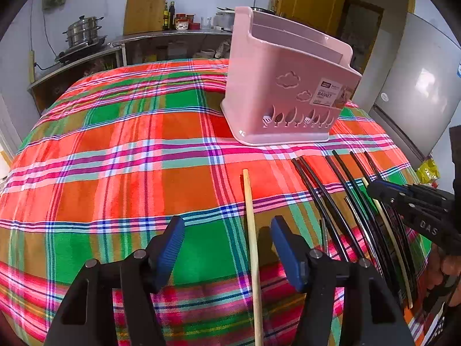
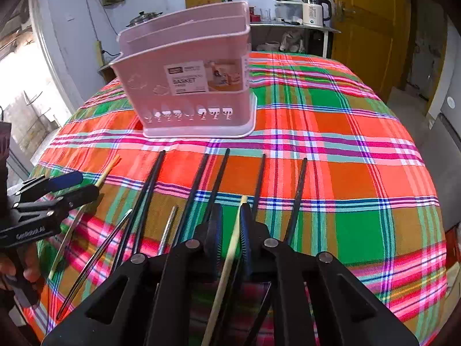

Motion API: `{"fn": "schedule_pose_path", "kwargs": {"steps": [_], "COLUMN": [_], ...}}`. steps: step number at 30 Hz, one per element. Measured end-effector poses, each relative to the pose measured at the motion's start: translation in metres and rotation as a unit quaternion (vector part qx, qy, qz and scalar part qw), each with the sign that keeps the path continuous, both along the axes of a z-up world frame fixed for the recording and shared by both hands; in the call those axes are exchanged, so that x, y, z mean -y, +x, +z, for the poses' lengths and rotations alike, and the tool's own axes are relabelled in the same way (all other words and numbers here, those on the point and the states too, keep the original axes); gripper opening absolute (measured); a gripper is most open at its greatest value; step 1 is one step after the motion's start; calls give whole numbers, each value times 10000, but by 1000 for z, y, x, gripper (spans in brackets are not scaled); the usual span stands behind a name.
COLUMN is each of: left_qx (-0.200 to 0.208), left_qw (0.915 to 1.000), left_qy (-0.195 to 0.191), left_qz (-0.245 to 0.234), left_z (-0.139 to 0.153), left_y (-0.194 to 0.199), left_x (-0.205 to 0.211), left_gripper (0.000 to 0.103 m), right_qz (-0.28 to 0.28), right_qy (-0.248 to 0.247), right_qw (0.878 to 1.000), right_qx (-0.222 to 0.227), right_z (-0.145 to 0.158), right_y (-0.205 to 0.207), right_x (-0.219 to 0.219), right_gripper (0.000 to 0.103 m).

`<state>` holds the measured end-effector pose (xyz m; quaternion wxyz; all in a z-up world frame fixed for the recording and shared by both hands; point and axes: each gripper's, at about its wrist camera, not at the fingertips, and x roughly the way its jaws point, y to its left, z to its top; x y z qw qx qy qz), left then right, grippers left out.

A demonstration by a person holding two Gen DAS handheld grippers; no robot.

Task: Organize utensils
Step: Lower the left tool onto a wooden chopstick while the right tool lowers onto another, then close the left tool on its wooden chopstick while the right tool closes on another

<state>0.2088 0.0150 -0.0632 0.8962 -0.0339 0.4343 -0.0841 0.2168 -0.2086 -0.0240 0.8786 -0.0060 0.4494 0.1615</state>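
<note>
Straddling a pale wooden chopstick [image 1: 251, 230], the left gripper [image 1: 227, 248] hung over the plaid tablecloth [image 1: 115, 158] with its blue-padded fingers [image 1: 170, 248] spread wide; the stick ran forward between them, nearer the right-hand pad, and neither pad touched it. Ahead of this gripper and off to its right stood the pink utensil basket [image 1: 285, 86], upright on the cloth, its labelled face turned towards the tool. To the gripper's right lay a fan of black chopsticks [image 1: 325, 201], side by side, their tips pointing towards the basket.

Over that fan the right gripper [image 2: 230, 239] had its fingers drawn close about a second pale wooden chopstick [image 2: 230, 253], which passed straight between the ridged pads [image 2: 214, 230]; the pads sat tight beside it, though whether they fully pinched it could not be told for certain. Black chopsticks lay on either side of this tool, and a metal one [image 2: 168, 227] lay to its left. The basket stood ahead and slightly left of it.
</note>
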Motion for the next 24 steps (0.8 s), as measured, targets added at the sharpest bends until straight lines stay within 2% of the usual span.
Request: {"fn": "schedule_pose_path", "kwargs": {"steps": [3,5,18,24], "left_qx": [-9,-28,-362,-418], "left_qw": [9999,9998,9976,9963], "left_qy": [20,116,407,567], "left_qz": [-105,-151,-434,-490], "left_z": [0,0,2,3], "left_y": [3,7,43,51], "left_x": [4,8,22,23], "left_gripper": [61,55,41,20], "right_qz": [-8,-1,3,-10], "right_qy": [-31,-79,-233,-277], "right_qw": [10000,9999,9989,9987], "right_qx": [-86,-107,-418,-432], "right_z": [-5,-5,-3,-2], "right_y": [5,7,24,25], "right_x": [0,-1,-9,-10], "right_gripper": [11,10,10,8]}}
